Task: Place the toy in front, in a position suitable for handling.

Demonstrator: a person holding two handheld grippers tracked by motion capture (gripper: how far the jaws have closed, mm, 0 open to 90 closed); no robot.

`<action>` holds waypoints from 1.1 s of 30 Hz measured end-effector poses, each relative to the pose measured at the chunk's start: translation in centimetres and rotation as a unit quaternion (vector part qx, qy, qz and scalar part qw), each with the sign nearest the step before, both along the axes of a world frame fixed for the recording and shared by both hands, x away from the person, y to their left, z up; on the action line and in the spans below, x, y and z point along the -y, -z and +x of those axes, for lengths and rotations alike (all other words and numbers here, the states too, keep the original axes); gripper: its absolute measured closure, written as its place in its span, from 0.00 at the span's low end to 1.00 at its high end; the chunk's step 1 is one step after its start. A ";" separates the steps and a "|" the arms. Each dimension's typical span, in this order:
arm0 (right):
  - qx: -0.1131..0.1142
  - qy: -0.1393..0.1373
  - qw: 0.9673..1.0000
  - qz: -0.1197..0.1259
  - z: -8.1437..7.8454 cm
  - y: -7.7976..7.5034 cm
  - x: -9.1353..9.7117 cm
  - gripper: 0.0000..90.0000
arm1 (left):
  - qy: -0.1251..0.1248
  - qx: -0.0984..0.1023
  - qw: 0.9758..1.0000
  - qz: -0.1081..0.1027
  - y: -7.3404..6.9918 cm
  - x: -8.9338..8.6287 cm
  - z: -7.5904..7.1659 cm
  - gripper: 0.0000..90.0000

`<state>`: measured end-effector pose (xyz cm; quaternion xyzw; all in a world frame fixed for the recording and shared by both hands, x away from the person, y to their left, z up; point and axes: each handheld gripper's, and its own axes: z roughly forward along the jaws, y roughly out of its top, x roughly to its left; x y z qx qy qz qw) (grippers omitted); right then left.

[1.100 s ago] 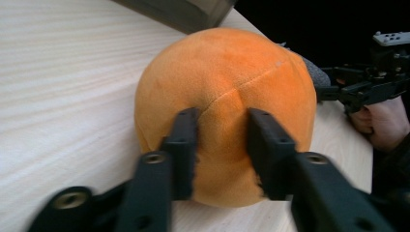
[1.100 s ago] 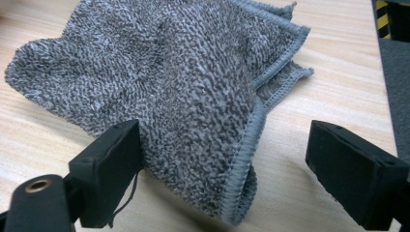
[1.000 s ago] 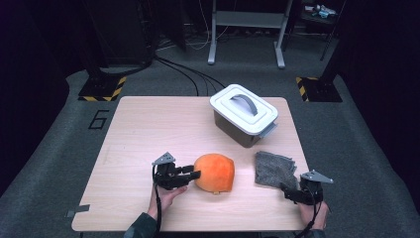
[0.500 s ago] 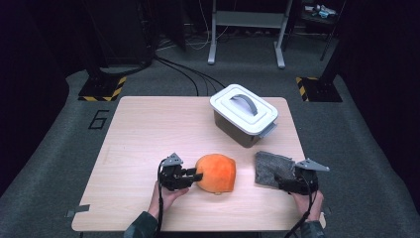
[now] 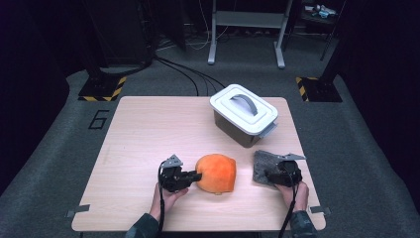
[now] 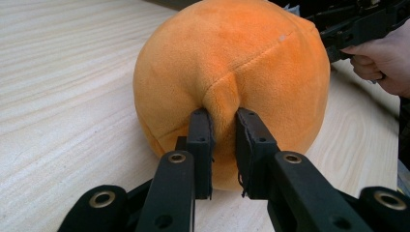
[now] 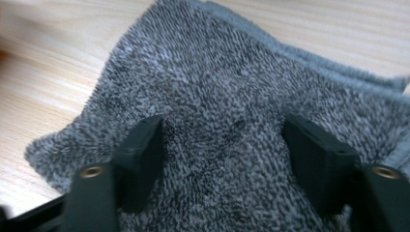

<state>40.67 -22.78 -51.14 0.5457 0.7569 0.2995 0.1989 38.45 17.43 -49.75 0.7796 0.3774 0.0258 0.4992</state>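
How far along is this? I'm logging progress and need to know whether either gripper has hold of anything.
Done: the left gripper has just closed and pinches a fold of the orange plush ball, which rests on the table. In hand: the right gripper has just been closing, its jaws apart over the grey towel, not yet gripping. Left: nothing is lifted, and the white lidded box is closed.

Dark rm, grey carpet floor point(image 5: 59, 148), wood table point(image 5: 148, 129), cables point(image 5: 183, 74)

Grey towel point(image 7: 227, 121) blurred, edge-cropped
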 end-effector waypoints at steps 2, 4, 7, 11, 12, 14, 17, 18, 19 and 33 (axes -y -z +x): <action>0.007 0.004 1.000 0.002 -0.2 0.1 0.1 0.48 | 0.000 0.001 1.000 0.000 0.0 0.0 0.0 0.87; 0.016 -0.005 1.000 0.003 -0.4 0.2 0.3 0.60 | -0.001 0.001 1.000 -0.002 0.0 0.1 0.0 0.87; 0.020 -0.006 1.000 0.013 -0.7 0.2 0.4 0.75 | -0.002 0.005 1.000 -0.001 0.0 0.1 -0.1 0.87; 0.026 -0.007 0.999 0.022 -1.2 0.1 0.5 0.84 | -0.002 0.003 1.000 -0.003 -0.1 0.0 -0.1 0.88; 0.028 -0.010 0.999 0.026 -1.4 0.0 0.5 0.84 | -0.003 0.004 1.000 -0.002 -0.1 0.0 -0.2 0.88; 0.032 -0.012 0.999 0.035 -1.7 -0.2 0.5 0.85 | -0.004 0.004 1.000 -0.003 -0.1 0.0 -0.1 0.89; 0.038 -0.014 0.998 0.044 -2.5 -0.9 0.2 0.85 | -0.004 0.004 1.000 -0.002 -0.1 0.0 -0.2 0.89; 0.044 -0.017 0.998 0.047 -2.8 -1.2 0.2 0.85 | -0.003 0.005 1.000 0.000 -0.1 -0.1 -0.2 0.89; 0.046 -0.020 0.997 0.052 -3.0 -1.5 0.1 0.85 | -0.004 0.004 1.000 -0.001 -0.1 -0.1 -0.2 0.90; 0.075 -0.086 0.990 0.080 -4.7 -5.3 -2.9 0.85 | -0.004 0.005 1.000 0.000 -0.3 -0.1 -0.2 0.91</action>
